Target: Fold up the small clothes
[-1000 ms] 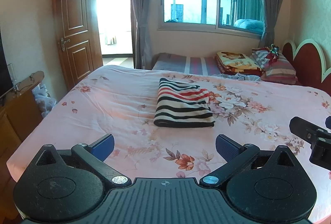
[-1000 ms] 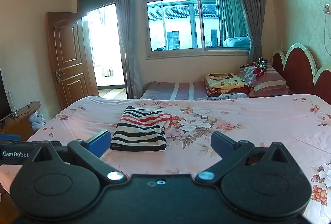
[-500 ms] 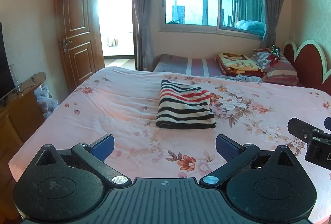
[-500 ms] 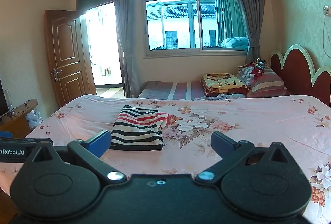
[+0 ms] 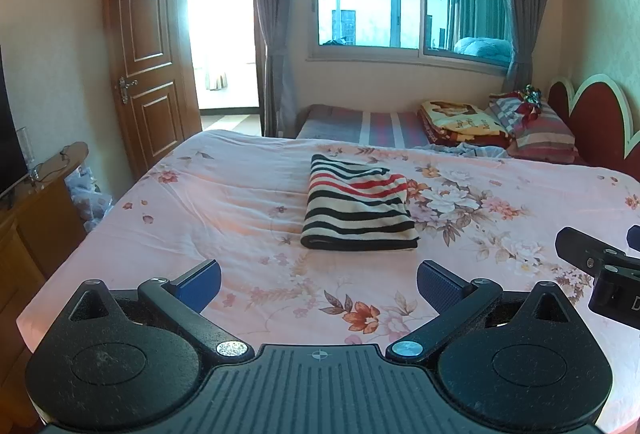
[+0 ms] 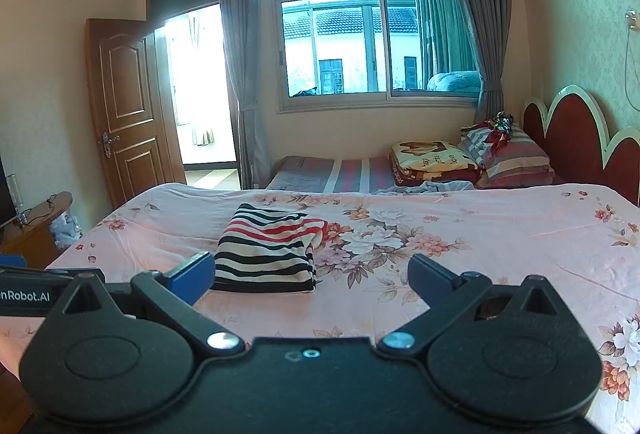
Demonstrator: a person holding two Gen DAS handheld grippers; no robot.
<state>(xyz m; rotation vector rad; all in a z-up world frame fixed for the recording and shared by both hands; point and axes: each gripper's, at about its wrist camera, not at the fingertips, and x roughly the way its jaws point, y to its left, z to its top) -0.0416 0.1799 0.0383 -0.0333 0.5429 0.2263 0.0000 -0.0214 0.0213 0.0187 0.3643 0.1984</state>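
The striped garment (image 5: pixel 357 207) is lying folded into a neat rectangle on the pink floral bedspread (image 5: pixel 224 201), roughly mid-bed, w/ black, cream and red stripes showing and its thick folded edge facing the cameras. Nothing is touching it.

The left gripper (image 5: pixel 319 280) is hovering level above the bedspread on the near side of the garment, well short of it, pointing fwd across the bed twd the window (image 5: pixel 404 3). Its blue-padded fingers (image 5: pixel 200 282) are standing wide apart, holding nothing.

The right gripper (image 6: pixel 310 276) is sitting in a similar pose, level and aimed at the window (image 6: pixel 372 49), jaws also spread wide and empty. In its own view the garment (image 6: pixel 268 256) is lying just beyond its left finger, offset left of the gap. In the left wrist view part of the right gripper (image 5: pixel 600 270) is showing at the right of the garment, apart from it.

Beyond the garment, a folded blanket (image 5: pixel 460 117) and striped pillows (image 5: pixel 536 125) are sitting near the red headboard (image 5: pixel 592 117). Left of the garment, past the bed edge, a brown door (image 5: pixel 148 57) is standing open.
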